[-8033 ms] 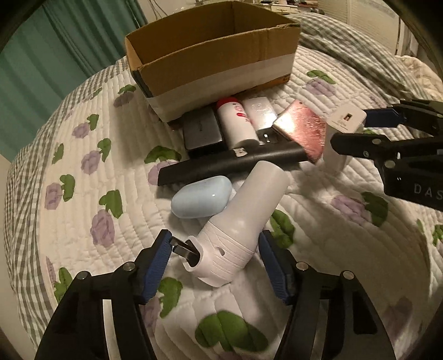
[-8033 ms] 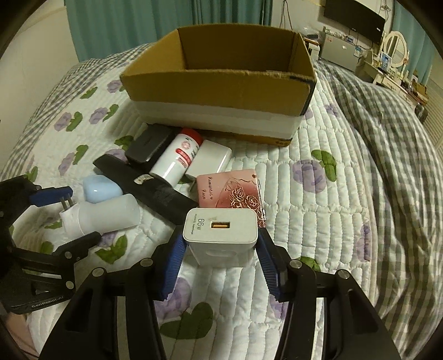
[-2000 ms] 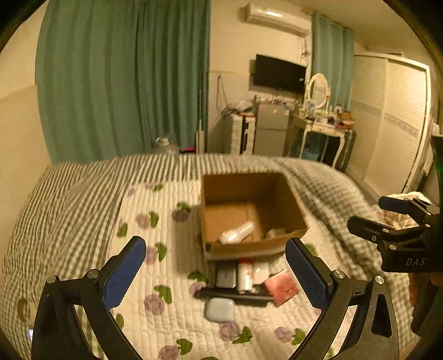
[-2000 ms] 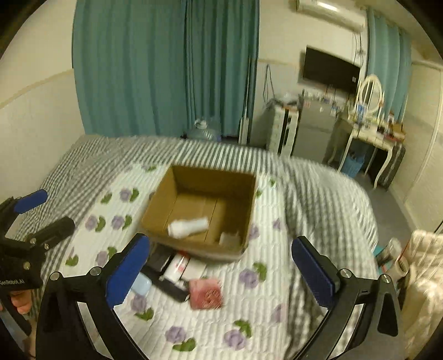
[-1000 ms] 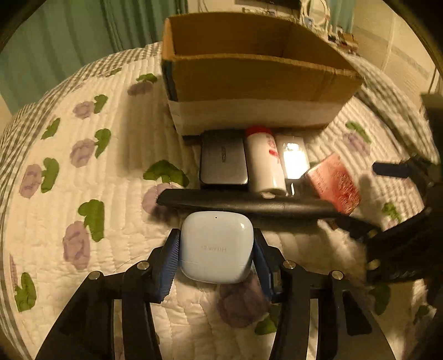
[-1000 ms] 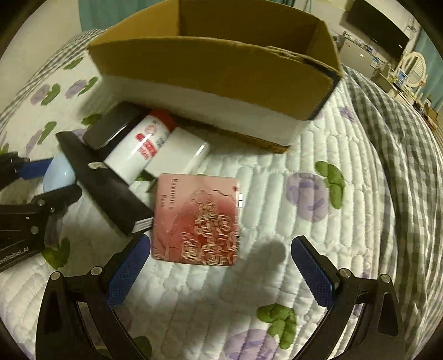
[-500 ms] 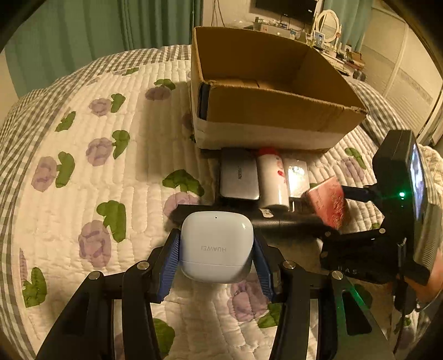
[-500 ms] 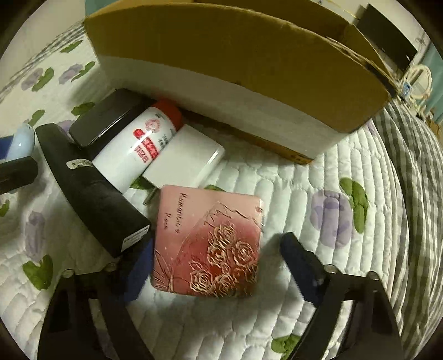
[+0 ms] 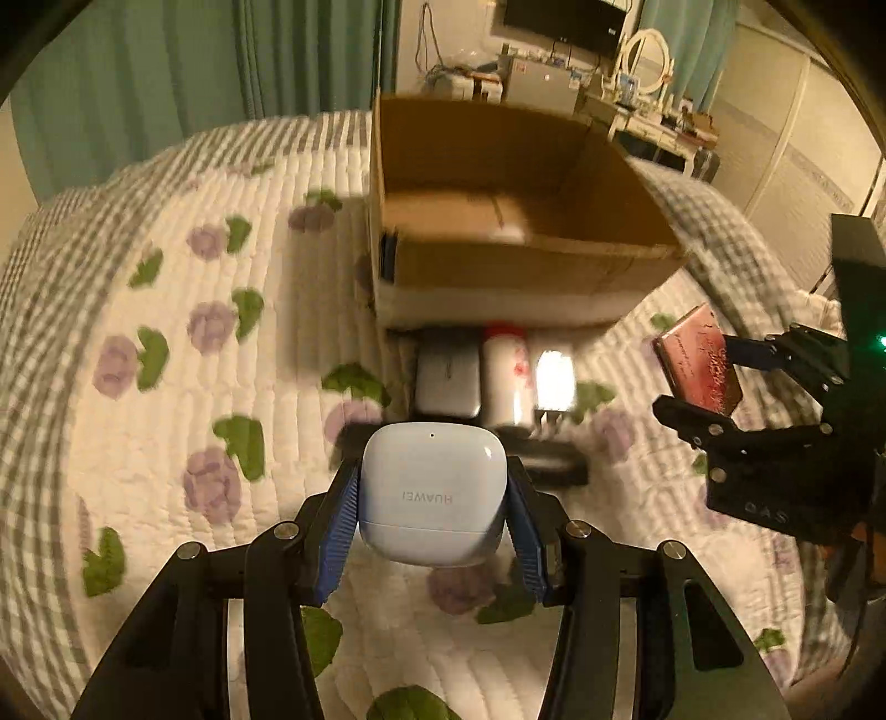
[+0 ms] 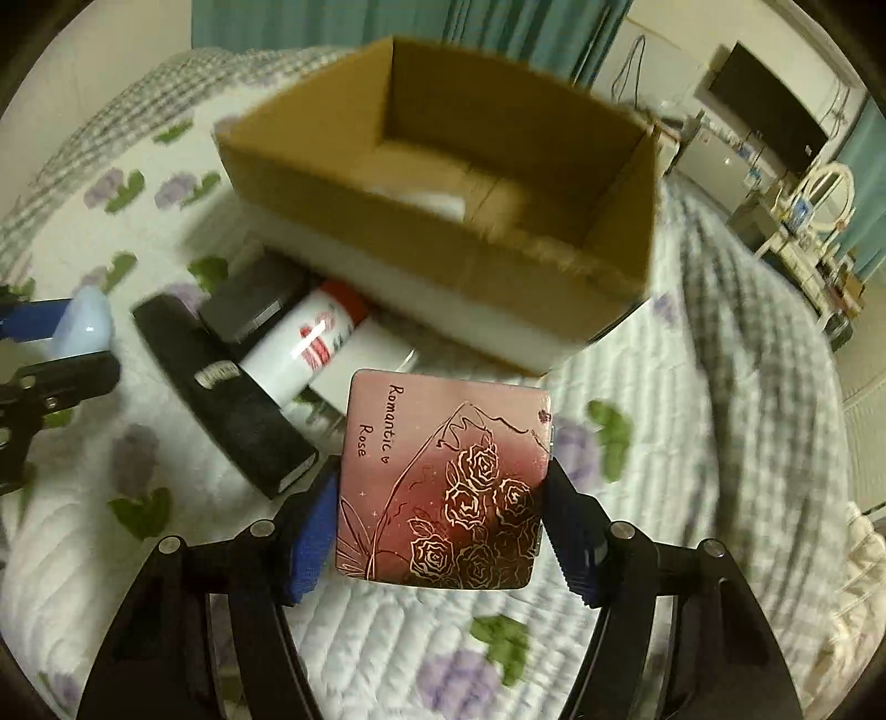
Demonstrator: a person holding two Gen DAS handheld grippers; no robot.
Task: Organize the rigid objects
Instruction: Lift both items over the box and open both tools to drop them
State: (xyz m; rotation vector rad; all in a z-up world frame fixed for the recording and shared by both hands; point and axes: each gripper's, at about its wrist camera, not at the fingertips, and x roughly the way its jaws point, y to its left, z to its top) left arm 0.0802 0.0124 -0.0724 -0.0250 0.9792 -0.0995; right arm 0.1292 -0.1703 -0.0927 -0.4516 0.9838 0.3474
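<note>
Two items are held clear of the bed (image 9: 166,443), judged bound for the open cardboard box (image 10: 443,266) at the far side. The pink tin (image 10: 446,487) is clamped in the right claw (image 10: 443,531), whose jaws have just been closing onto it. The earbud case (image 9: 432,498) is gripped in the left claw (image 9: 432,526).

A bedroom at dusk-warm light

A white quilt (image 9: 183,421) printed with purple flowers and green leaves covered the bed, edged by a grey checked blanket (image 10: 764,343) toward 3 o'clock. Teal curtains (image 9: 210,72) hung at 11 o'clock in the left wrist view. A black television (image 9: 565,19) sat on the wall at 1 o'clock, with a round mirror (image 9: 645,55) on a cluttered white dresser (image 9: 659,119) just beside it, and pale wardrobe doors (image 9: 797,166) at 2 o'clock.
</note>
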